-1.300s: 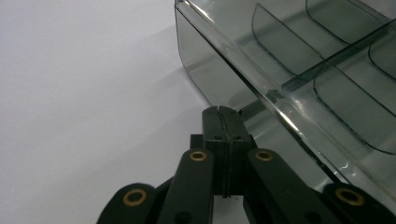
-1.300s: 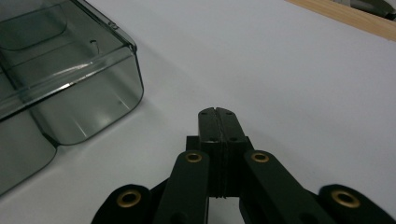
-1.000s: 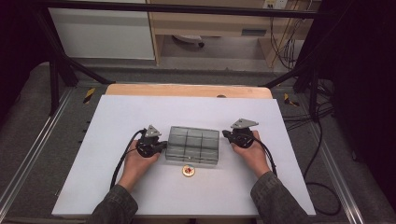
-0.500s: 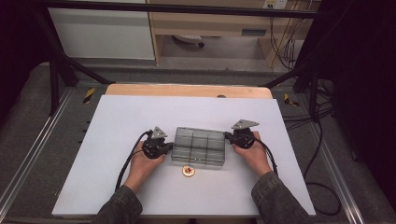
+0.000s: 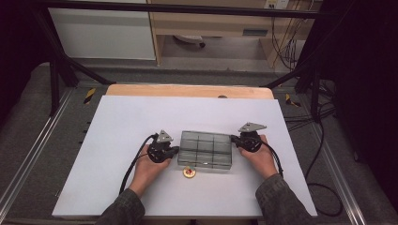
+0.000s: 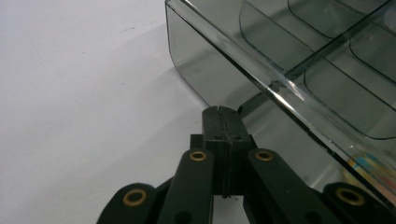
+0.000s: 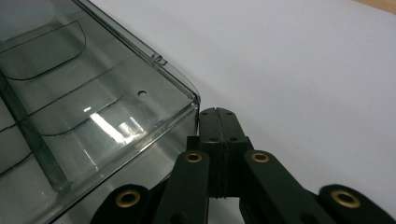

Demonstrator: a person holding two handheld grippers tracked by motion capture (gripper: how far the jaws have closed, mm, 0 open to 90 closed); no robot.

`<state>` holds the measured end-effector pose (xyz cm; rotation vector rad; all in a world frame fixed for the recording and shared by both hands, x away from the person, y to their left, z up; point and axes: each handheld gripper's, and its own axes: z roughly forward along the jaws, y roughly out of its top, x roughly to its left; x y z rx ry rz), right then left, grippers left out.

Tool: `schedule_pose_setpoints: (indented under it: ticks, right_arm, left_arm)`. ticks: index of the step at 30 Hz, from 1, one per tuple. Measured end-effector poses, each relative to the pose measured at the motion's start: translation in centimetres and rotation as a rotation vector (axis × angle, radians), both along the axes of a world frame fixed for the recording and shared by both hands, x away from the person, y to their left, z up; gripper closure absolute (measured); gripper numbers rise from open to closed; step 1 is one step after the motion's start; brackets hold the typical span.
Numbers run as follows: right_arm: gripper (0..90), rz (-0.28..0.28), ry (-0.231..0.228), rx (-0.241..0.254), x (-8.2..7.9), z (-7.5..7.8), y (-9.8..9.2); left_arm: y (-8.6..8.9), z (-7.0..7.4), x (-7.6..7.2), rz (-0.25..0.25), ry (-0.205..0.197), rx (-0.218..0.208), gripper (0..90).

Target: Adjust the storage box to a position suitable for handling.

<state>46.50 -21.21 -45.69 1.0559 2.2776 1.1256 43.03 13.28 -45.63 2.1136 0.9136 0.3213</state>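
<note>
Gold disc [image 5: 189, 173] beside box [image 5: 205, 149] shows from above.

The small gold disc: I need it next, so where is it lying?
In the high view the gold disc lies on the white table, just in front of the clear box, near its left corner.

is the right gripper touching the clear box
Touching, it seems. In the right gripper view the right gripper, jaws shut, has its tips against the corner wall of the clear box with no gap visible between them.
</note>
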Motion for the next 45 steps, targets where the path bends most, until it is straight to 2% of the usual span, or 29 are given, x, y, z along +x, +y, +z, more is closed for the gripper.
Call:
schedule_pose_setpoints:
  ticks: [4, 13, 21, 32, 45]
  right_arm:
    - [90.0, -0.001, 0.007, -0.002, -0.6, 0.1, -0.9]
    - [90.0, -0.015, 0.012, 0.004, -1.4, 0.2, -2.4]
    - [90.0, -0.016, 0.02, 0.018, -2.0, 0.1, -3.3]
    - [90.0, -0.017, 0.029, 0.028, -3.0, 0.1, -3.8]
    - [90.0, -0.015, 0.031, 0.033, -3.9, 0.1, -4.1]
  left_arm:
    - [-0.9, 0.0, -0.5, -0.025, 0.002, 0.002, 90.0]
    - [-2.1, 0.0, -1.2, -0.048, 0.019, -0.01, 90.0]
    - [-3.0, 0.1, -2.2, -0.081, 0.021, 0.007, 90.0]
    - [-3.5, 0.3, -3.5, -0.132, 0.023, 0.034, 90.0]
    - [-3.5, 0.3, -4.0, -0.141, 0.025, 0.031, 90.0]
